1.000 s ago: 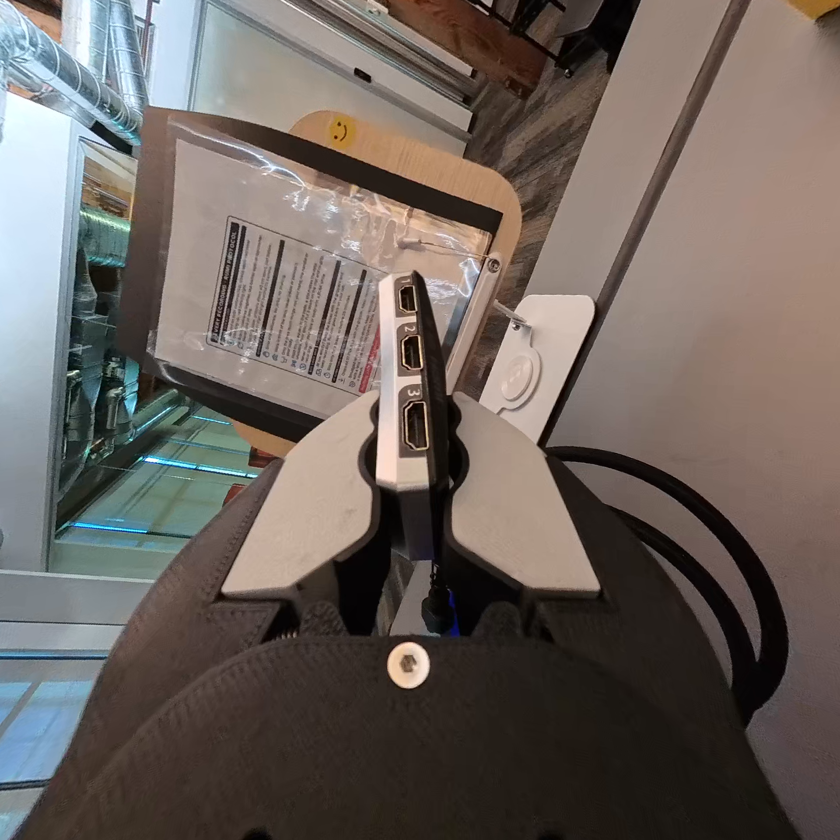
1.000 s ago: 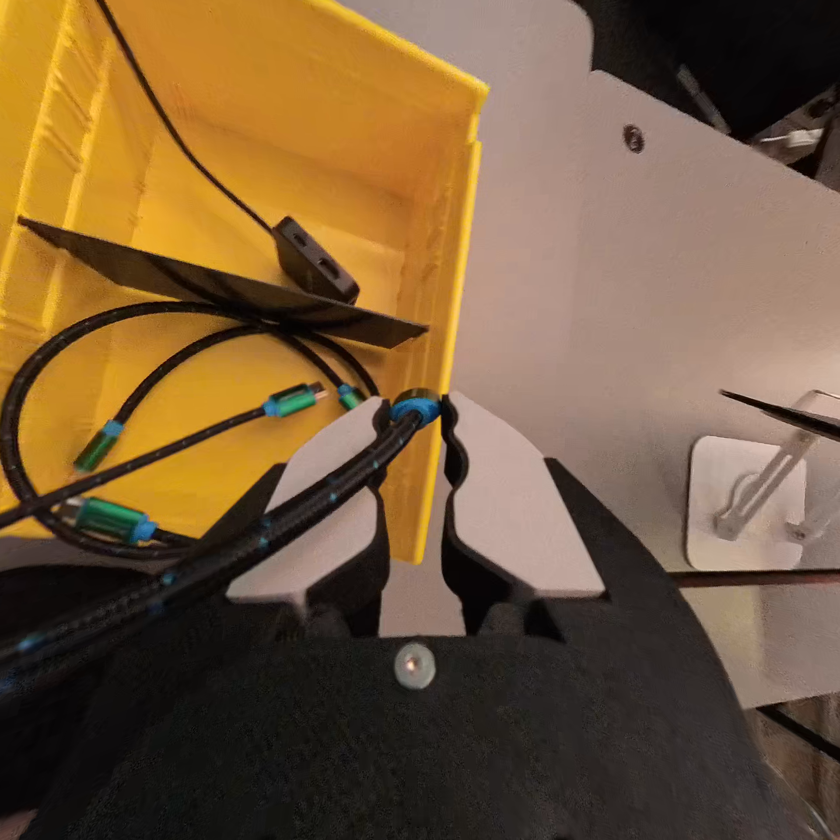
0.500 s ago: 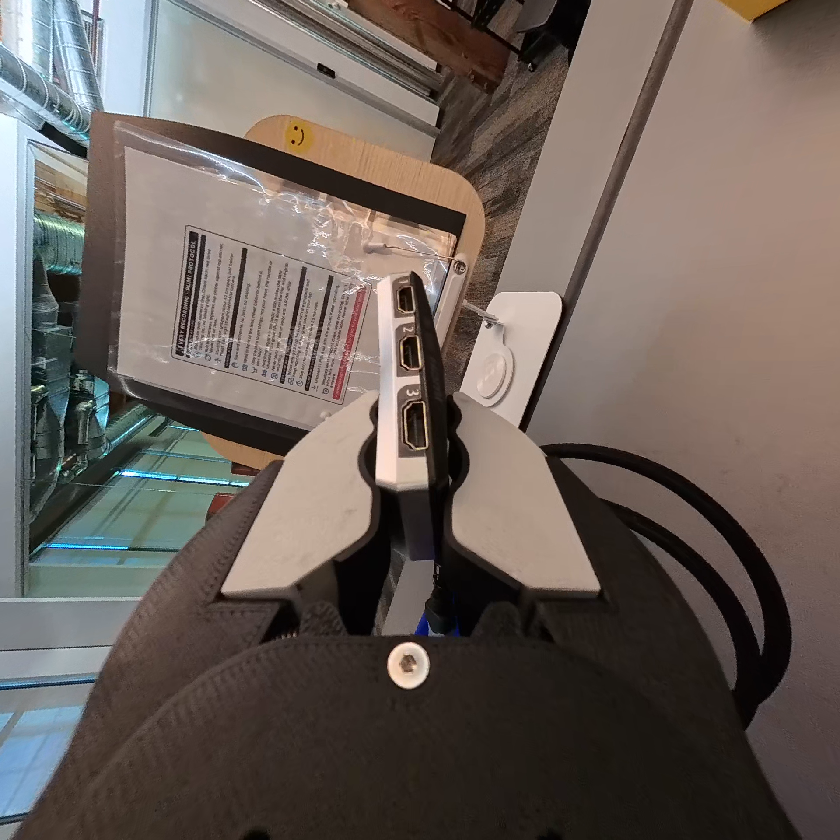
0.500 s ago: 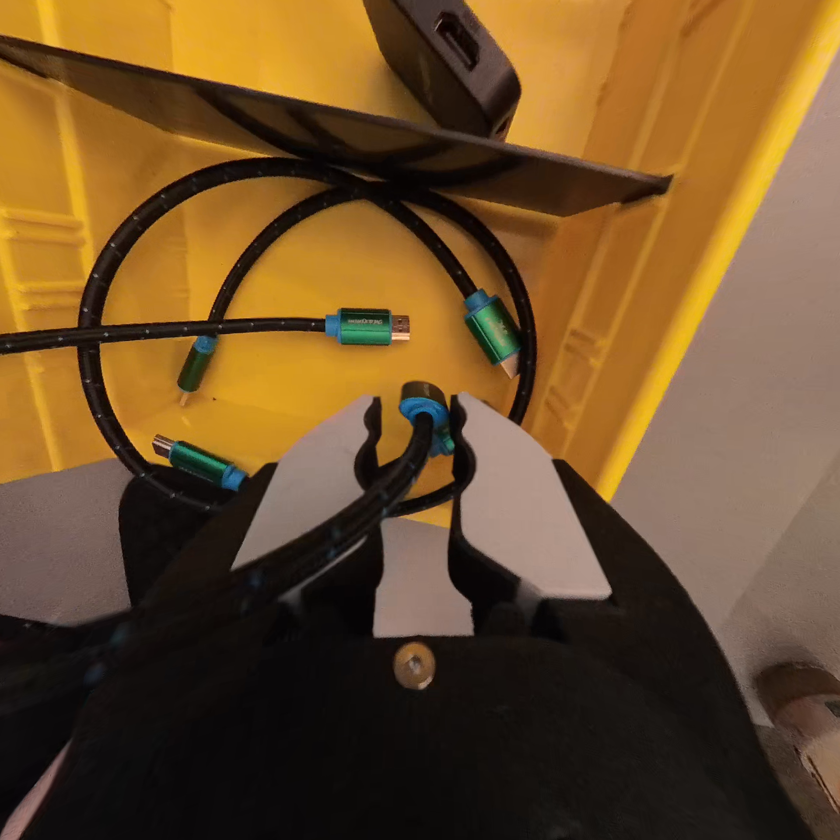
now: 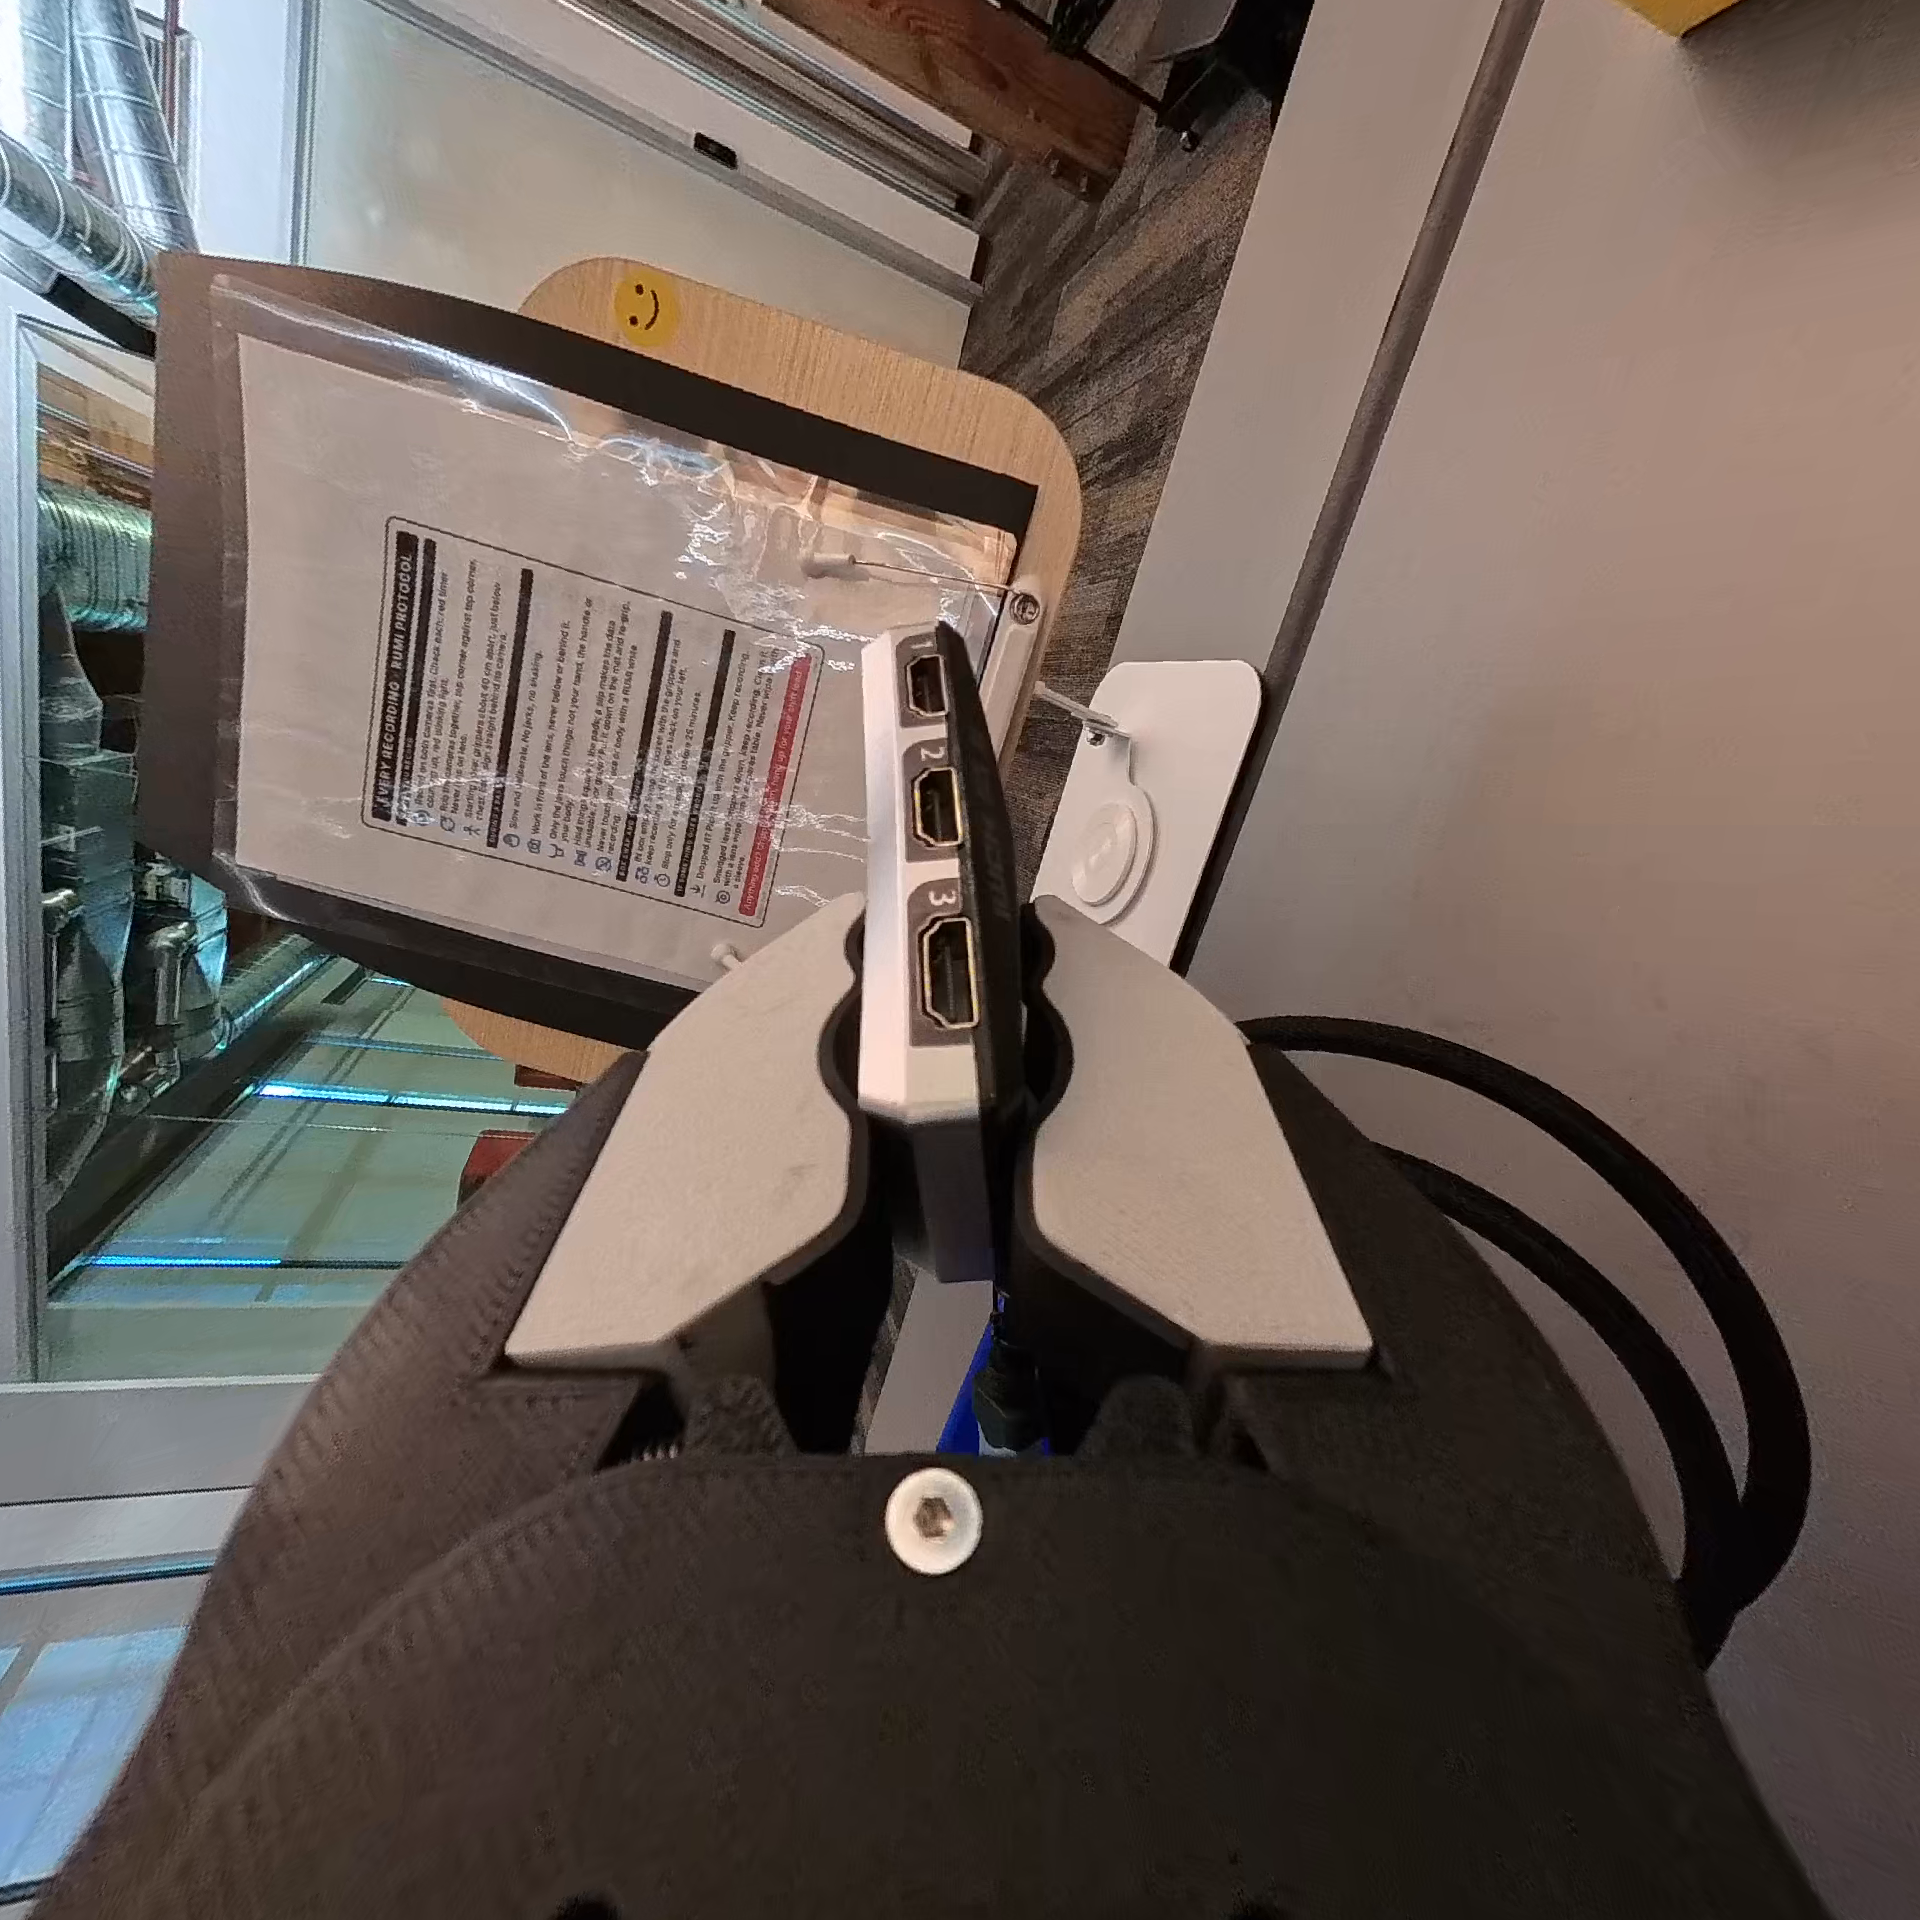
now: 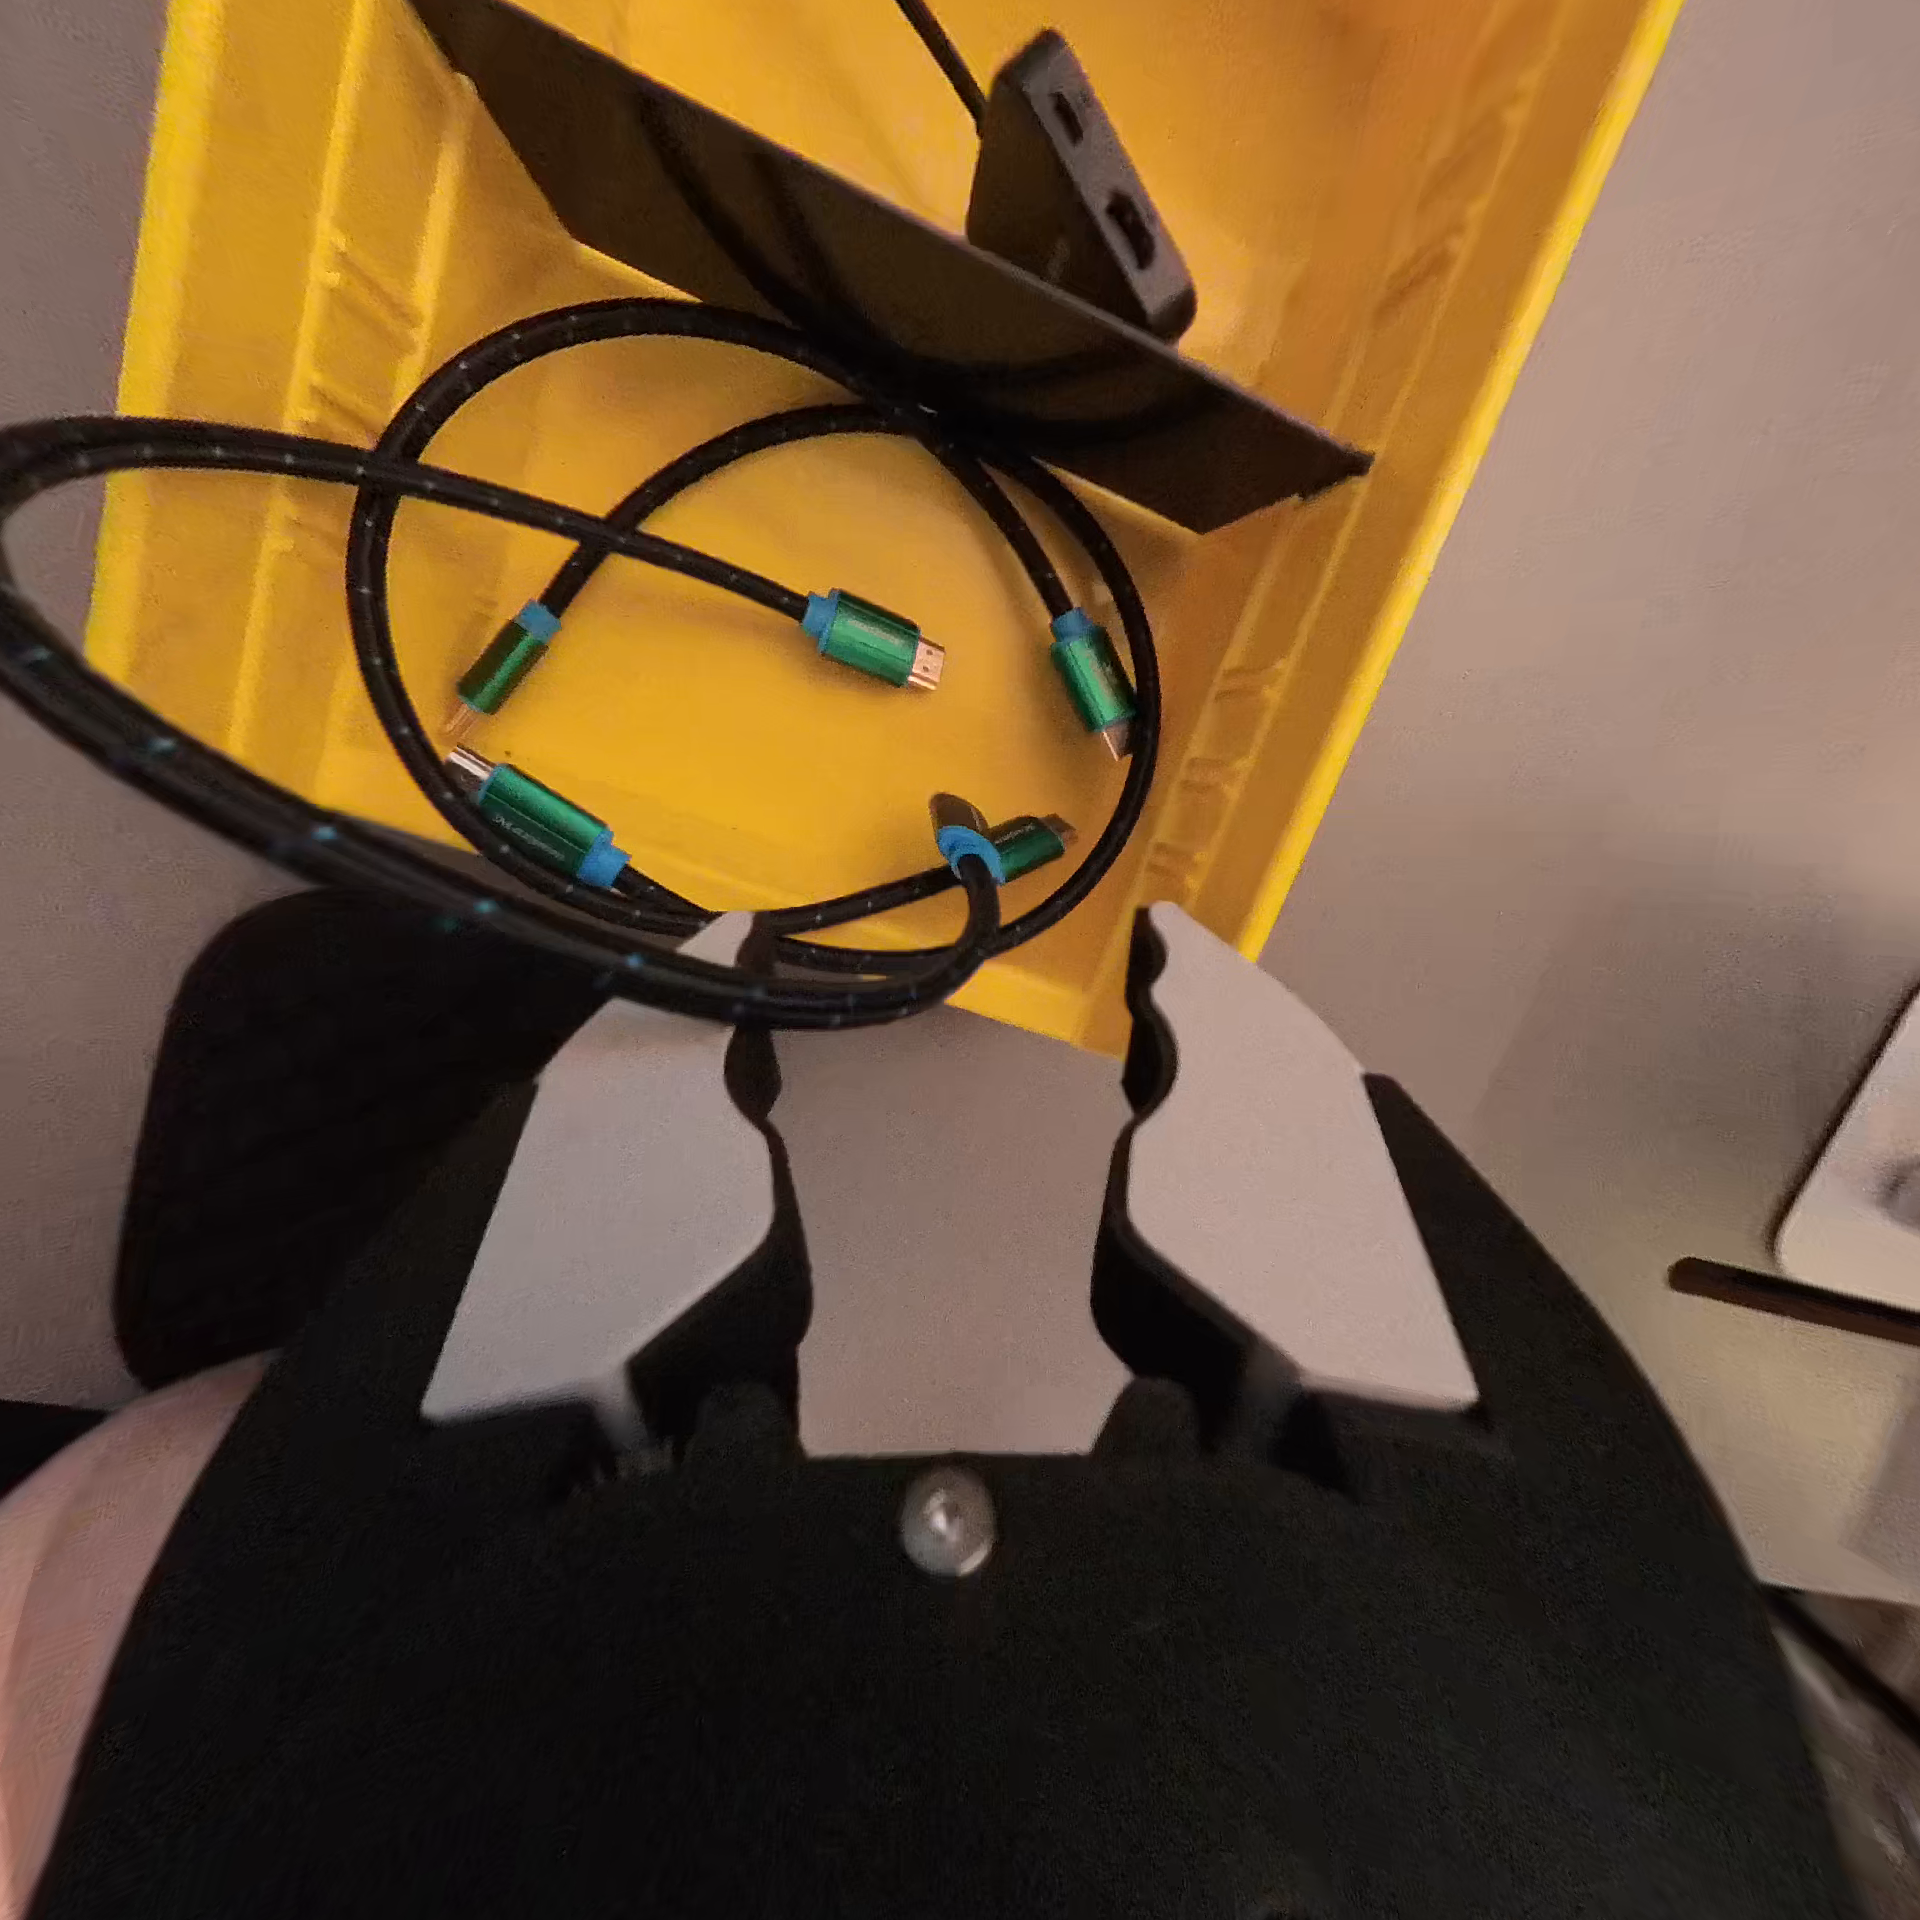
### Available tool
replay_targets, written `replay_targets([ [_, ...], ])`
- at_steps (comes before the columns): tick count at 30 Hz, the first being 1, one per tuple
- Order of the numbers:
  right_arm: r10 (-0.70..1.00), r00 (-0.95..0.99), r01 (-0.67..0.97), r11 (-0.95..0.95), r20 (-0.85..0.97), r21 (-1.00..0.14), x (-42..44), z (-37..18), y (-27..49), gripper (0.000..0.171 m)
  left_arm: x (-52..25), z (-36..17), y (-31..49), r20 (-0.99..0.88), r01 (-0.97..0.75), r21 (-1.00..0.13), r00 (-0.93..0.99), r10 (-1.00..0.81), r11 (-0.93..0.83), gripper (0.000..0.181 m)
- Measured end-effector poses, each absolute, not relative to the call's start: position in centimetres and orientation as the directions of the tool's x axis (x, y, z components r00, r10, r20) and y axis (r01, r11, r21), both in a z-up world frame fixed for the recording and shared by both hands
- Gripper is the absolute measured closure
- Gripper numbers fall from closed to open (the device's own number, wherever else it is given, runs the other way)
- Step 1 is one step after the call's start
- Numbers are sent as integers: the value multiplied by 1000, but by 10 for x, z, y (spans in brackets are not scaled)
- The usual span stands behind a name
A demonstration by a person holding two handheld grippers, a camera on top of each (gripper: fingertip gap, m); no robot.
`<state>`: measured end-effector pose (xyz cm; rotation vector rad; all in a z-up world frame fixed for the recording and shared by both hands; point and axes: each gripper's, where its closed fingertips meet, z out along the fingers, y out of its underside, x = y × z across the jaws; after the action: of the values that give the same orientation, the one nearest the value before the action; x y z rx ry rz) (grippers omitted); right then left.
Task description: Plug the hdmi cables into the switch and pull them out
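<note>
L gripper [image 5: 943, 1023]: jaws clamped on the switch [image 5: 920, 914], held edge-up w/ three ports facing the camera, all empty. A black cable [image 5: 1621, 1226] loops over the grey worktop [image 5: 1662, 727] to the right. R gripper [image 6: 940, 977]: jaws wide apart, holding nothing, just short of the yellow bin [image 6: 1351, 675]. Braided HDMI cables [image 6: 727, 540] lie coiled in the bin w/ green plugs loose; one plug [image 6: 1013, 844] sits nearest the jaws, its cord crossing the left fingertip [image 6: 717, 951].

The grey table [image 6: 1662, 520] carries a yellow bin [image 6: 1403, 644] at 12 o'clock and a white stand base [image 6: 1860, 1195] at 3 o'clock, well apart.
</note>
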<state>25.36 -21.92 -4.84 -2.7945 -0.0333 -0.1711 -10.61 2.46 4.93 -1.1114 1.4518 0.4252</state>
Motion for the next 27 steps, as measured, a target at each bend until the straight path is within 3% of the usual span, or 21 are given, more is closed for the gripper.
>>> replay_targets([
  [4,180,955,256,-902,236,-347,240,-40,-200,119,-104,48,23,-911,-810,-336,150,-384,481,158],
  [6,310,923,374,-867,229,-329,223,-45,-194,160,-104,48,22,-911,-809,-336,149,-385,482,158],
  [8,402,890,451,-845,216,-288,213,-54,-194,170,-104,48,22,-910,-809,-338,149,-387,481,158],
  [13,361,833,527,-751,420,-399,224,-18,-163,170,-105,49,23,-908,-809,-342,153,-391,479,158],
  [19,392,685,683,-638,614,-354,236,-8,-152,169,-106,51,23,-906,-806,-349,160,-392,479,158],
  [22,496,757,649,-646,426,-401,211,-30,-158,170,-106,51,22,-906,-807,-347,158,-392,478,158],
  [25,539,807,589,-759,240,-277,207,-67,-180,170,-105,50,22,-905,-806,-348,156,-395,478,159],
  [27,535,839,538,-786,103,-302,195,-76,-182,169,-105,49,22,-905,-809,-345,152,-397,477,159],
])
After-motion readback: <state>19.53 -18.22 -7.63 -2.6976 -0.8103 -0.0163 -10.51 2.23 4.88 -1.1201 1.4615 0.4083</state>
